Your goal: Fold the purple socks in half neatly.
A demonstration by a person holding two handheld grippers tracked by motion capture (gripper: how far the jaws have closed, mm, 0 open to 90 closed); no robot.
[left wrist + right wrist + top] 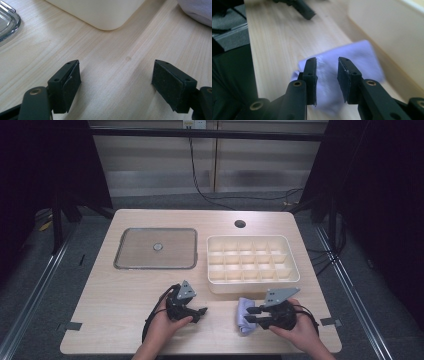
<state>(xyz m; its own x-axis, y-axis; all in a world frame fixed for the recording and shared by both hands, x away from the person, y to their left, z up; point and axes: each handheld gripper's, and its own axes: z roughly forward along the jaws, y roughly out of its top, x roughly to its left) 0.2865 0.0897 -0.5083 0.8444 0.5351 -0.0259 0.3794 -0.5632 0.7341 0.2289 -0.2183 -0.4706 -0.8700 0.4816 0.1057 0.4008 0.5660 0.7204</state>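
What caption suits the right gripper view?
Right gripper, jaws slightly apart, poised above a folded lilac cloth beside the cream box.

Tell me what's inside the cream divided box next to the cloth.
The cream divided box shows rows of small compartments, and those open to the high view look empty. The floors of the nearest row are hidden behind its front wall. The lilac cloth lies outside on the table.

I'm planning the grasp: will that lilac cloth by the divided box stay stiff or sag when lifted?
The lilac cloth lies folded with soft, rounded edges, so it will probably droop and may unfold. It looks thin, likely light. On the smooth wooden table it would probably slide or bunch if pushed.
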